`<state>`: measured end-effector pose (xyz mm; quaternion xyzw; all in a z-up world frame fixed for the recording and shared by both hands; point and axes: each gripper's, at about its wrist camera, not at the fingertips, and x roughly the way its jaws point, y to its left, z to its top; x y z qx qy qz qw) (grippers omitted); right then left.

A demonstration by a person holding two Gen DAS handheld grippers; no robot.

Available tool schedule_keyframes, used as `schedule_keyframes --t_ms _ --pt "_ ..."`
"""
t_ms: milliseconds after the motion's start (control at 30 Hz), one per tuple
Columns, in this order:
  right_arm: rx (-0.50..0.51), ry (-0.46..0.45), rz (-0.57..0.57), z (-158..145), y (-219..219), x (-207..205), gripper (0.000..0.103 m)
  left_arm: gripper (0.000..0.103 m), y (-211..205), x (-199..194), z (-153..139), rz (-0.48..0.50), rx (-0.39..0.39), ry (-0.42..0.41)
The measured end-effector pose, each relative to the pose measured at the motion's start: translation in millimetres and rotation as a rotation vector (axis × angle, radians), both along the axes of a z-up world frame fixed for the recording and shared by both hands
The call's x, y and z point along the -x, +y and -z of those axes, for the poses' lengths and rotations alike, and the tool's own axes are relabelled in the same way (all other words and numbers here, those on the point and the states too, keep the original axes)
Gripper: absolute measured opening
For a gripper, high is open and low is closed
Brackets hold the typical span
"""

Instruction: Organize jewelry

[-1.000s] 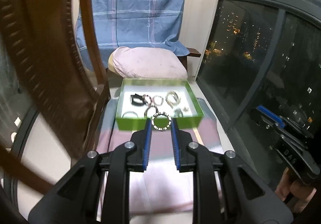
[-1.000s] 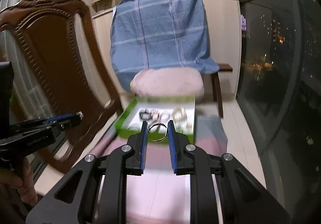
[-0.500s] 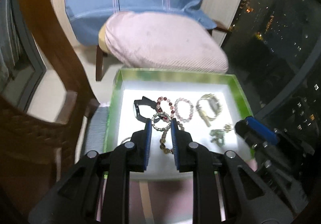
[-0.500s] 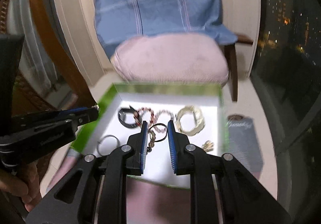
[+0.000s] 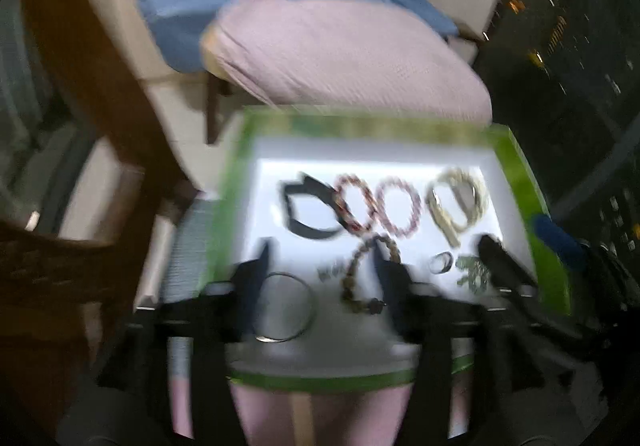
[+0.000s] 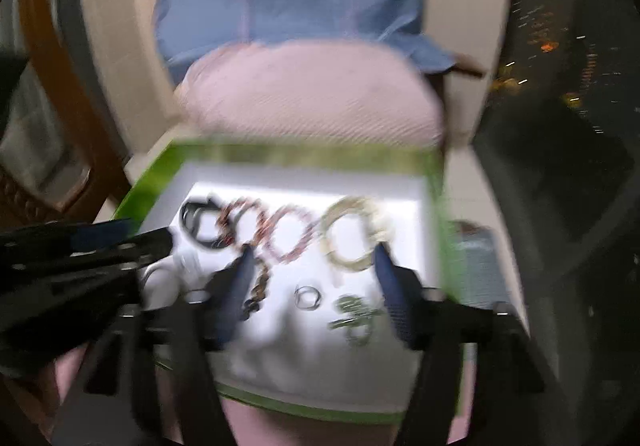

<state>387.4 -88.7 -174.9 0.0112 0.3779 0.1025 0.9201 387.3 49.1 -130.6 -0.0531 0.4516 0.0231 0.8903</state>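
Both grippers hang w/ jaws wide apart, empty, over green-walled white-floored tray (image 5: 516,166). Left gripper (image 5: 324,270): thin silver bangle (image 5: 285,308) just inside its left finger, 7 o'clock. Right gripper (image 6: 314,278): small silver ring (image 6: 307,297) at 6 o'clock, nearest; blurred.

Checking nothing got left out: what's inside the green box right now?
Inside the green box: black band, two beaded bracelets, pale bangle, silver hoop, brown bead strand, small ring. The tongs hide some floor.
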Motion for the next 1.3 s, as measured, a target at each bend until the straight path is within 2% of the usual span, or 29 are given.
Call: schedule_keyframes --t_ms 33,67,100,200,267,367,467,567,800,900,1033,1300 --pt "-0.024 -0.024 0.021 -10 -9 6 0.084 0.091 7 14 -17 -0.026 0.008 -0.056" --pt "-0.043 -0.039 0.045 -22 -19 14 0.089 0.095 10 25 -29 -0.040 0.010 -0.095" --pt "-0.053 -0.053 0.061 -31 -25 20 0.091 0.098 15 46 -50 -0.059 0.005 -0.152" --pt "-0.071 -0.122 0.100 -71 -48 56 0.099 0.099 19 93 -87 -0.053 0.003 -0.216" --pt "-0.084 -0.162 0.112 -100 -62 90 0.100 0.099 19 129 -111 -0.045 0.008 -0.258" --pt "-0.089 -0.160 0.109 -132 -76 133 0.100 0.099 11 191 -144 -0.038 -0.019 -0.301" --pt "-0.083 -0.154 0.095 -153 -81 173 0.100 0.099 5 236 -162 -0.037 -0.012 -0.298" --pt "-0.055 -0.139 0.094 -172 -87 221 0.100 0.099 -3 277 -180 -0.059 -0.002 -0.349" --pt "-0.076 -0.184 0.097 -200 -97 298 0.100 0.099 -35 340 -200 -0.007 -0.072 -0.372" --pt "-0.070 -0.194 0.090 -206 -96 317 0.100 0.099 -44 358 -202 0.005 -0.096 -0.373" --pt "-0.070 -0.202 0.085 -212 -96 336 0.100 0.099 -46 374 -205 -0.010 -0.075 -0.382" --pt "-0.081 -0.207 0.082 -217 -99 357 0.100 0.099 -47 395 -211 -0.021 -0.087 -0.398"
